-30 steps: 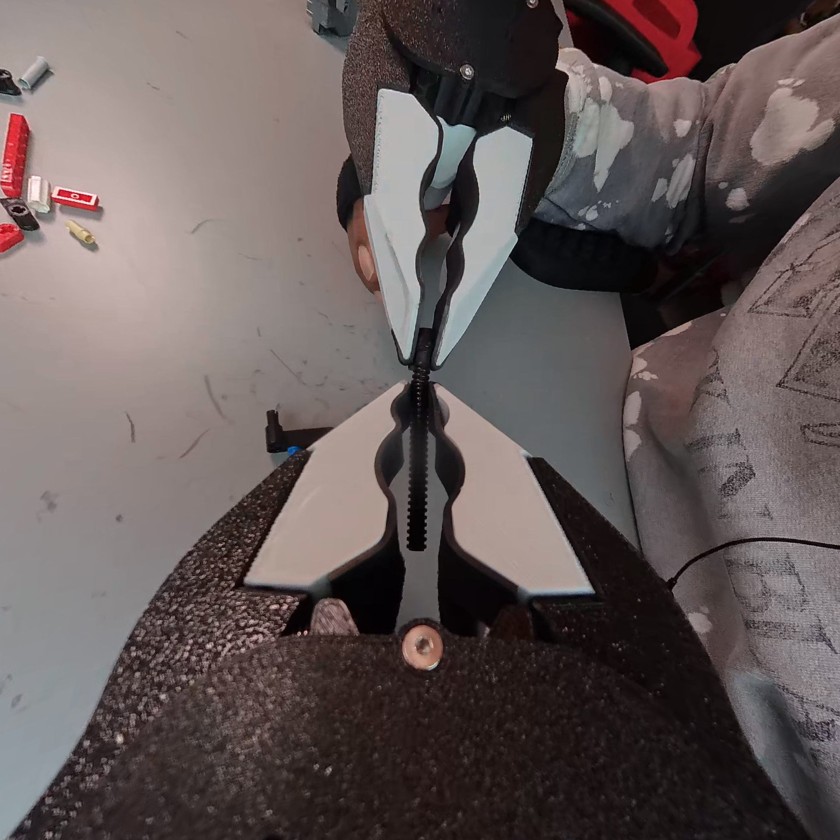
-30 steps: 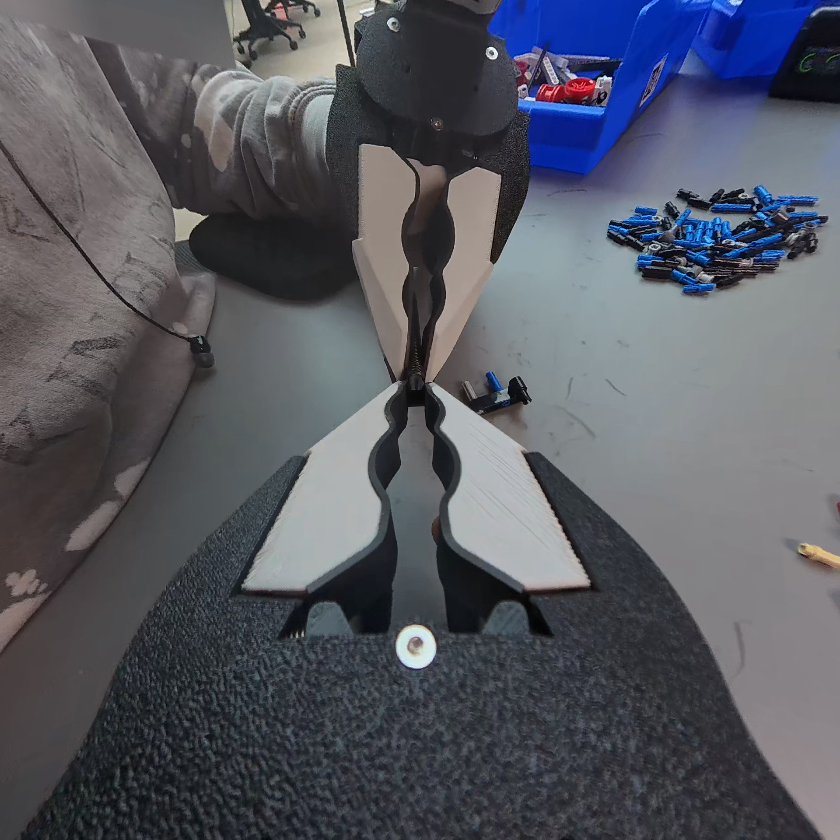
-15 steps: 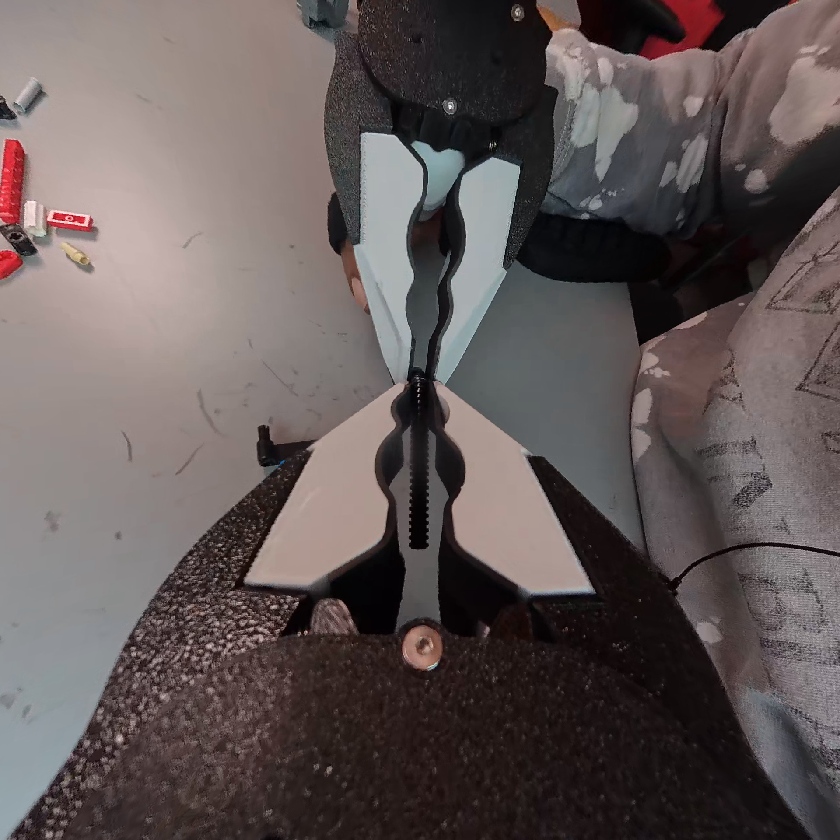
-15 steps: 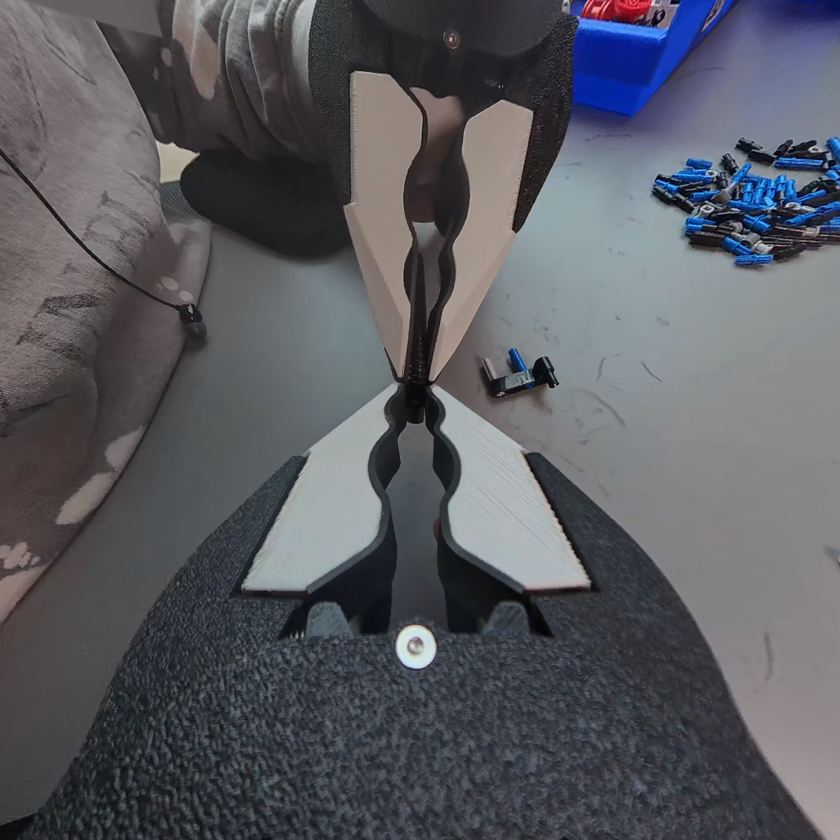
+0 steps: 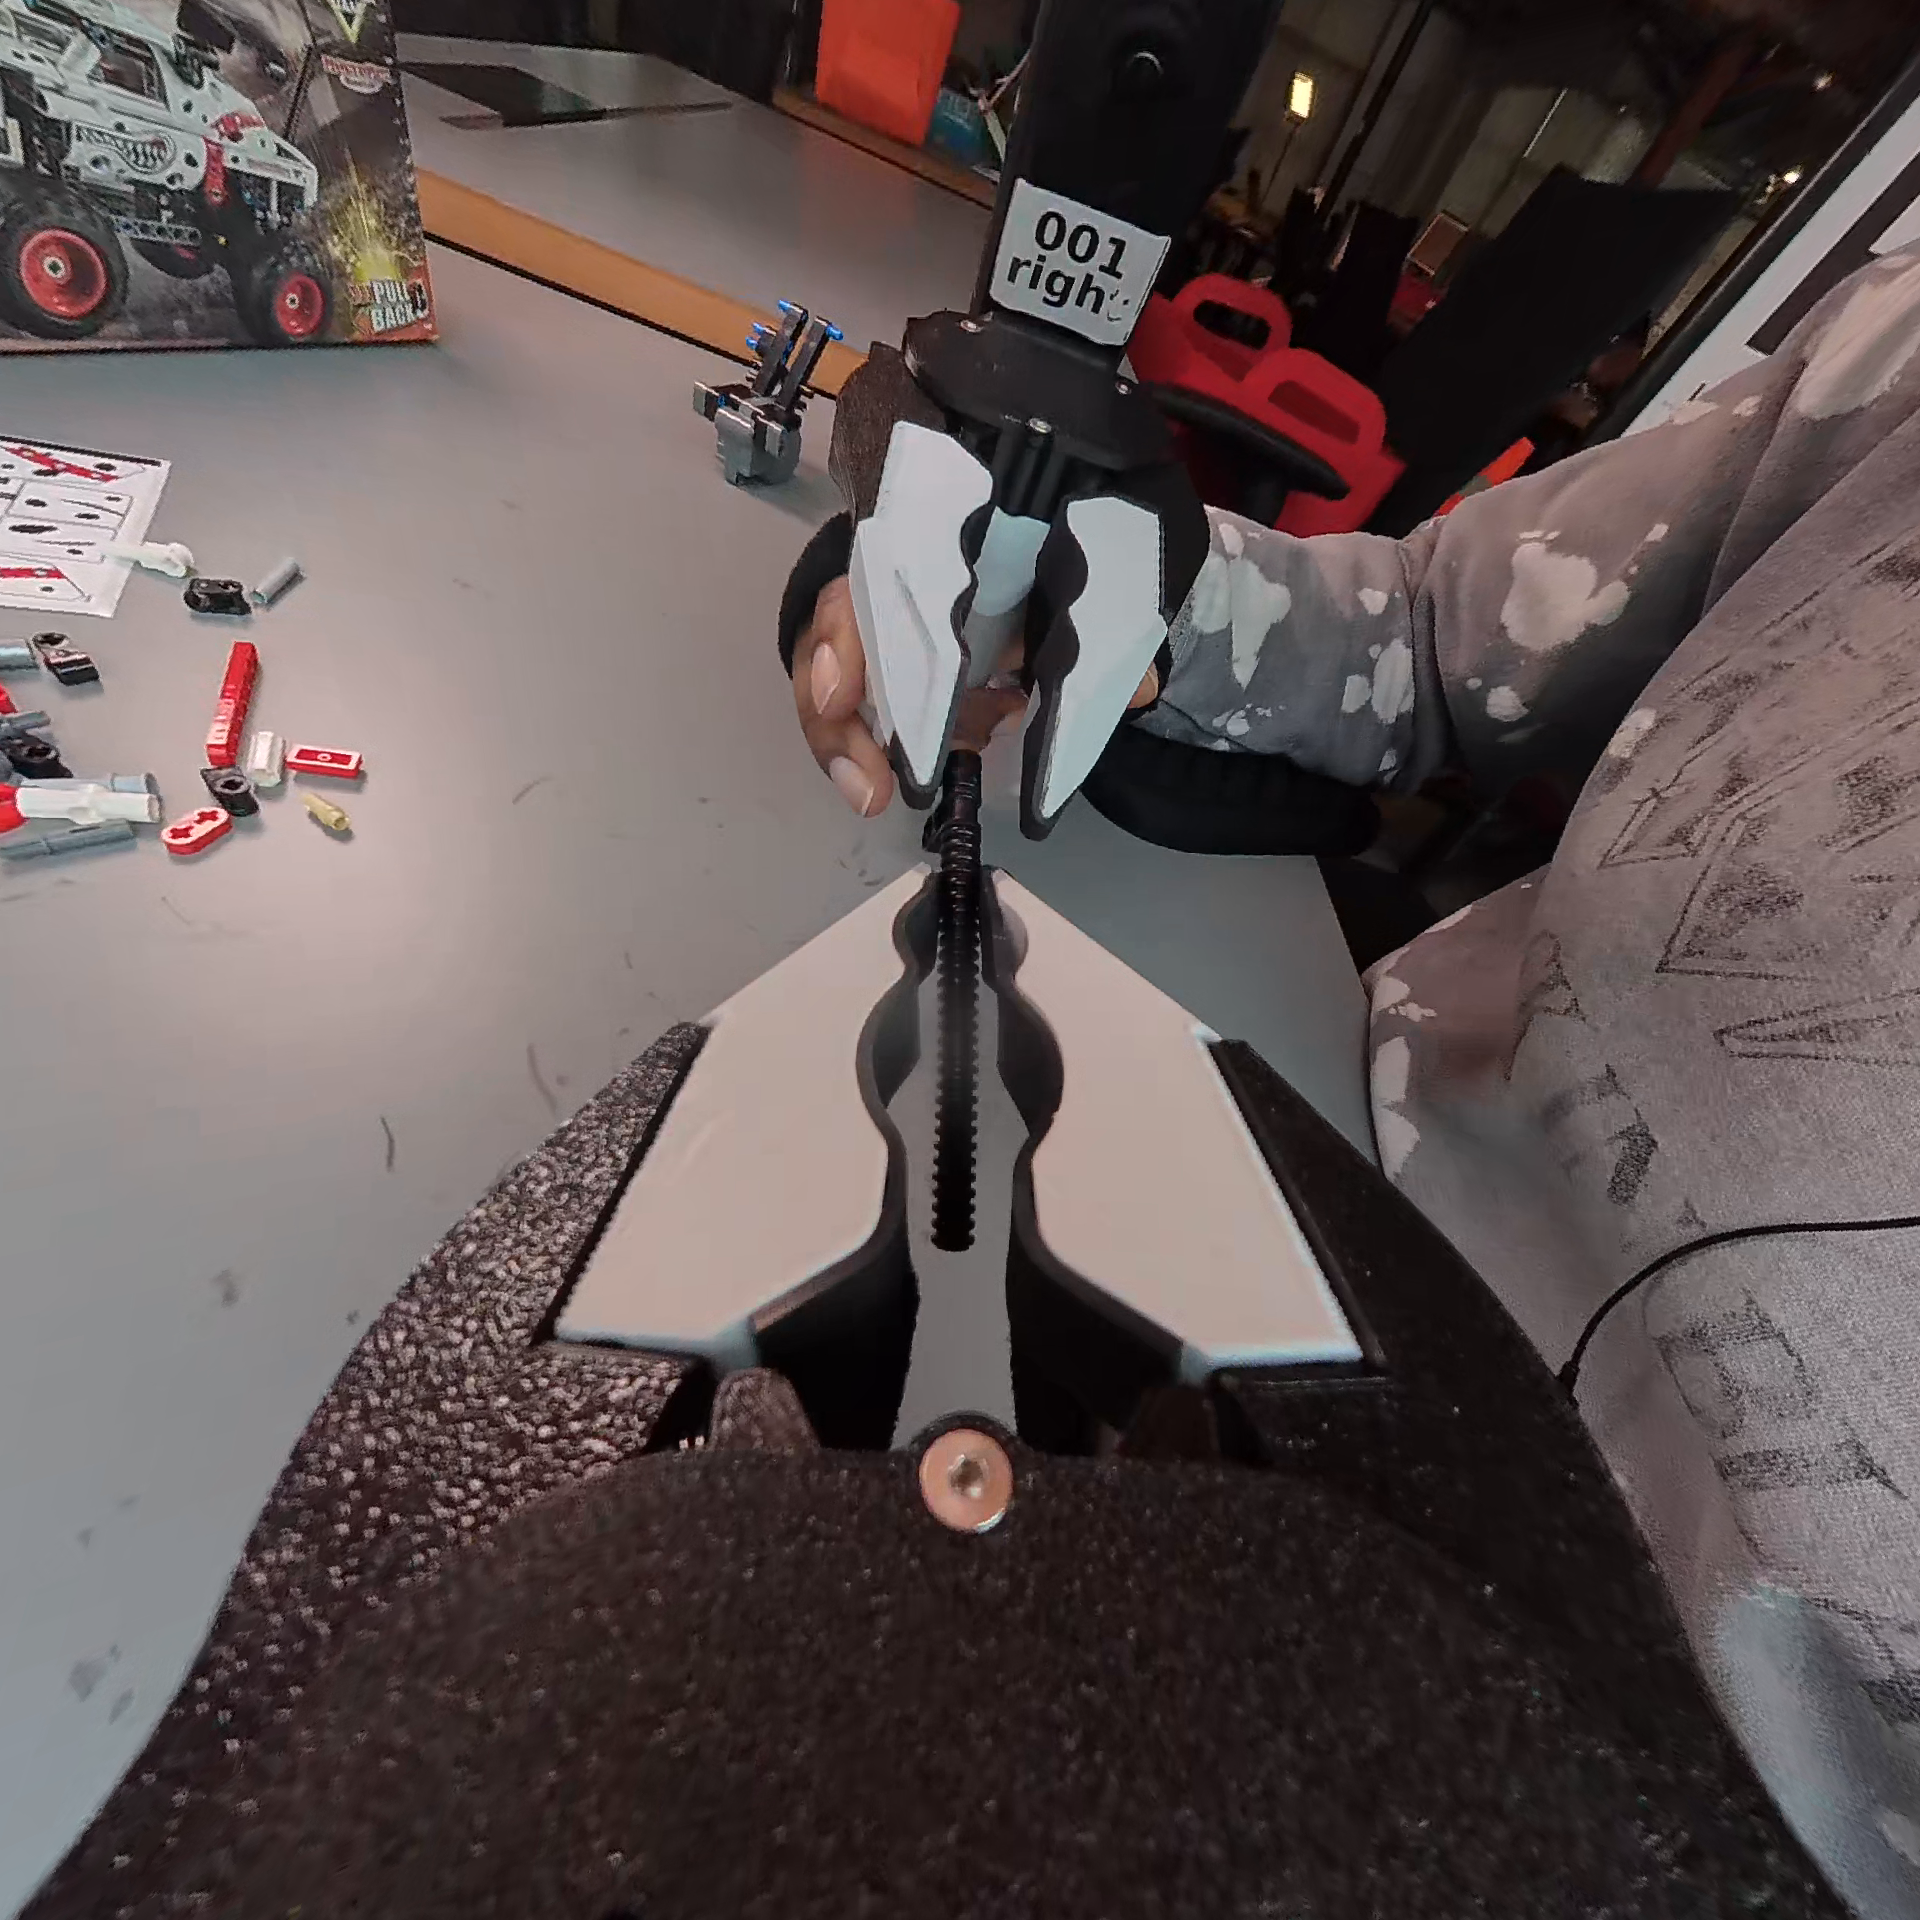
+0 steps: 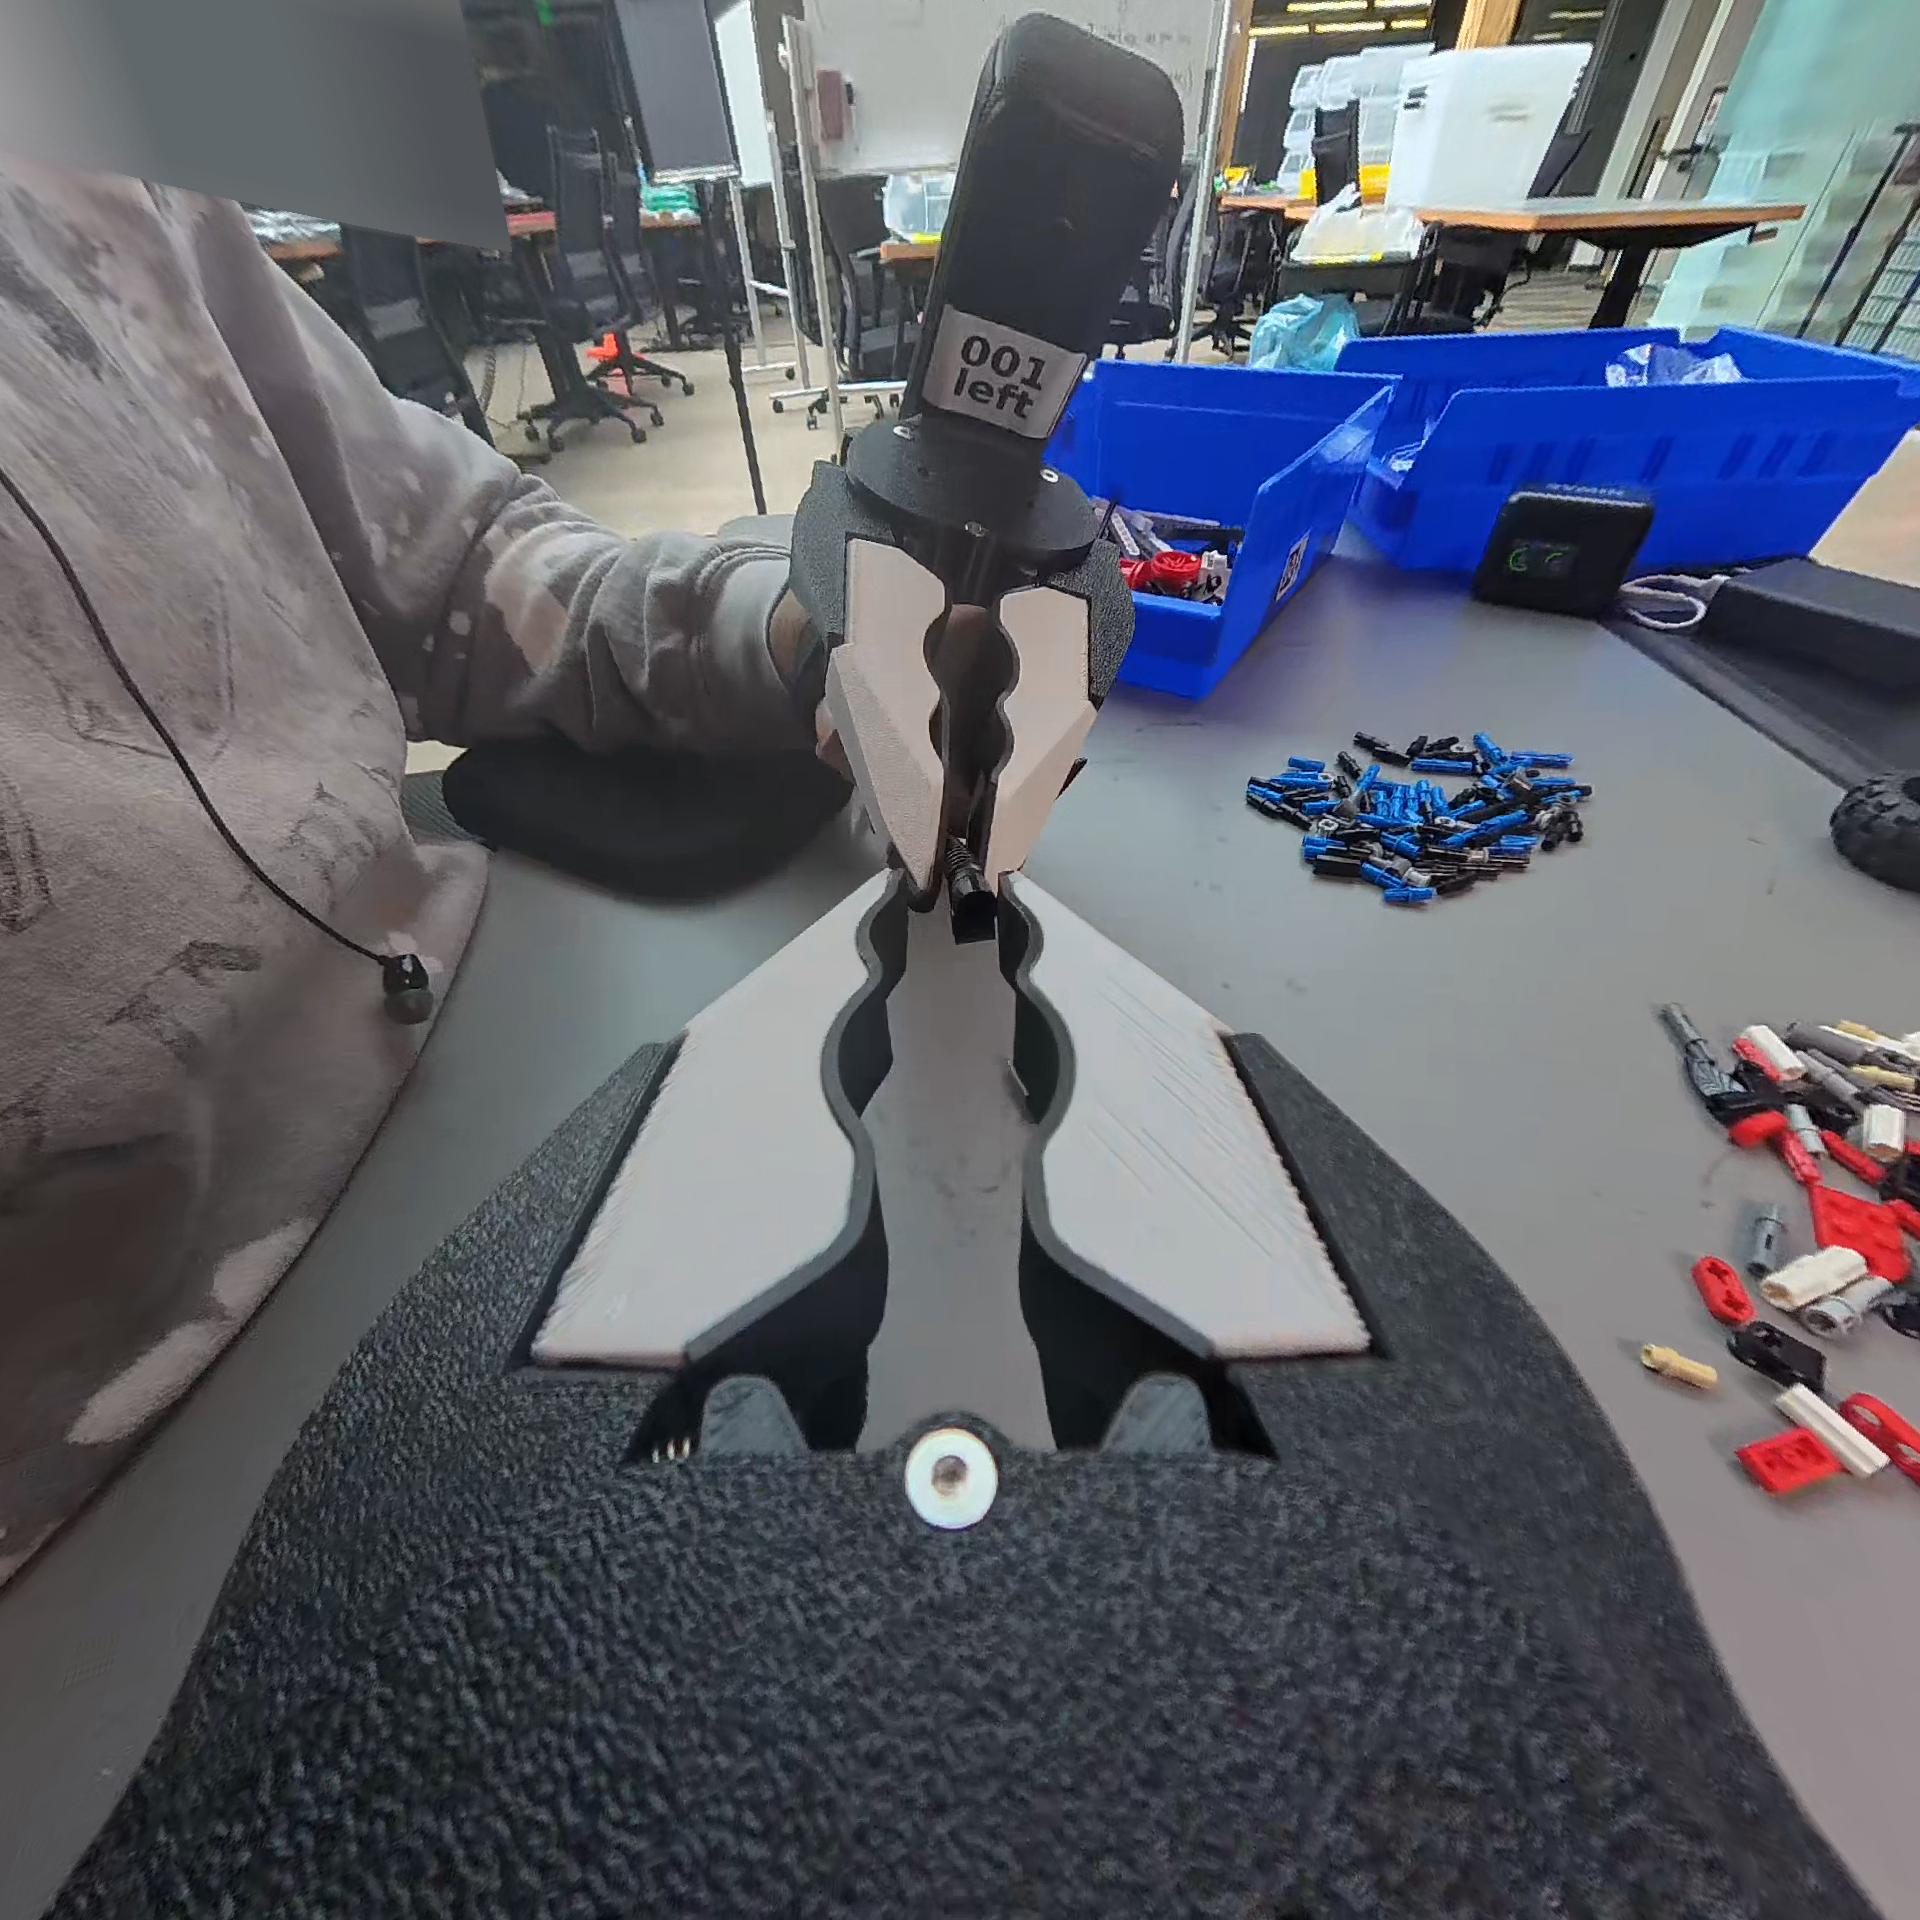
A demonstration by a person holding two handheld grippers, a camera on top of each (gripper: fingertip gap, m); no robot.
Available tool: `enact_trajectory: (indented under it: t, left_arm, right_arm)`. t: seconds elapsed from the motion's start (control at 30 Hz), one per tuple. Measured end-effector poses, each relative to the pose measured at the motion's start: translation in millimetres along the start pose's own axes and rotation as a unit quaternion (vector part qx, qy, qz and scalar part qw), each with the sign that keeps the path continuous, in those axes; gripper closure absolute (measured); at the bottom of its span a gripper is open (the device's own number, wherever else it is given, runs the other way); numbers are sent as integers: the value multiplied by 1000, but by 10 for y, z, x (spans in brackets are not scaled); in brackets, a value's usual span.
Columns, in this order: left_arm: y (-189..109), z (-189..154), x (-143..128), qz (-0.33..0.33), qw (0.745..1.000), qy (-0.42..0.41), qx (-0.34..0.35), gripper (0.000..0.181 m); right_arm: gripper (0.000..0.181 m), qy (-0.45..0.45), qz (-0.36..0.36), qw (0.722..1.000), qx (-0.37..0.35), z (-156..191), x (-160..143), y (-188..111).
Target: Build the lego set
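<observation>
My left gripper (image 5: 961, 883) is shut on a black ribbed flexible rod (image 5: 954, 1039) that lies lengthwise between its fingers and sticks out past the tips. My right gripper (image 5: 977, 816) faces it tip to tip with its jaws apart, and the rod's smooth end sits between its fingers, close to one of them. In the right wrist view, the right gripper (image 6: 951, 894) is open around the rod's end (image 6: 971, 904). The left gripper (image 6: 961, 862) is clamped on the rod just beyond. Both are held above the grey table (image 5: 520, 935), near its edge.
A set box (image 5: 197, 166), a sticker sheet (image 5: 73, 520), a small grey assembly (image 5: 764, 416) and loose red, white and black parts (image 5: 229, 727) lie to the left. Blue bins (image 6: 1226, 520), a pile of pins (image 6: 1423, 810), a tyre (image 6: 1881, 831) and more parts (image 6: 1818, 1195) are on the other side. My left and right fingertips are right by each other.
My right gripper has opened off the rod's end. Both grippers have tilted up from pointing down at the table, so the room behind shows. The left gripper still holds the rod.
</observation>
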State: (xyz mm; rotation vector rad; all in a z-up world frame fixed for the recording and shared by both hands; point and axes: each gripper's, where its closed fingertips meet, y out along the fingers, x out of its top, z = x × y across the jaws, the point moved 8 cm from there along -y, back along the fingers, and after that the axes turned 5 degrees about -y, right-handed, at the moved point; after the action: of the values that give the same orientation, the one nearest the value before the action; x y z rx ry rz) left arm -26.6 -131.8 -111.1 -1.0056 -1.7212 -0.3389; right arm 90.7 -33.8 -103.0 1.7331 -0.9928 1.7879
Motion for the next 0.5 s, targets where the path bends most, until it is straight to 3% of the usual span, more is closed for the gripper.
enact_trajectory:
  t: [0.37,0.5]
  left_arm:
    - [66,-71,-11,-16,999,48,18,174]
    - [28,-10,13,-39,998,37,30,160]
  right_arm:
    - [174,6,-2,1000,12,13,-3,-24]
    - [174,24,-15,1000,1,-43,11,-51]
